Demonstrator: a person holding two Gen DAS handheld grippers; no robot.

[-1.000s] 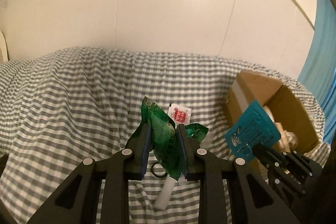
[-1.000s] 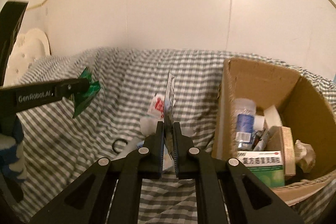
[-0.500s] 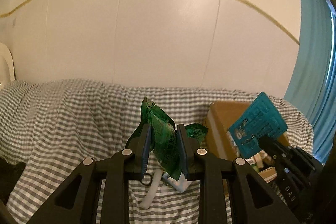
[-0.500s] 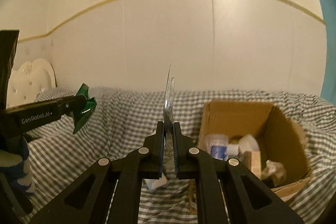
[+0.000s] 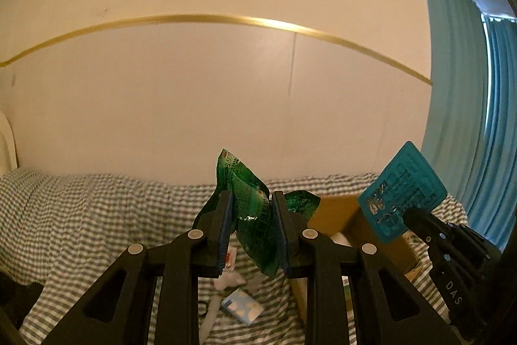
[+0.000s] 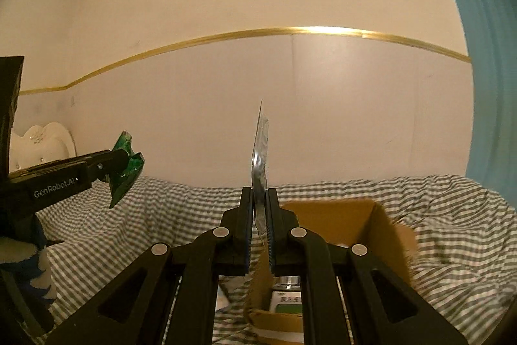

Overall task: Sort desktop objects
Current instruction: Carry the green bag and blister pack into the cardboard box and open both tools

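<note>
Lying below: tissue pack (image 5: 242,306), cardboard box (image 6: 362,215).

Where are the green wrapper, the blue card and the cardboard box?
green wrapper (image 5: 255,215), left wrist view, its crumpled middle.
blue card (image 5: 402,188), left wrist view, its printed face.
cardboard box (image 6: 336,219), right wrist view, its inner back wall.

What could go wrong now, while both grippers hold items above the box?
The left gripper pinches the crumpled green packet loosely near its middle, so it could slip out onto the cloth. The right gripper holds the blue card by one edge; on release it may tip and miss the box.
</note>
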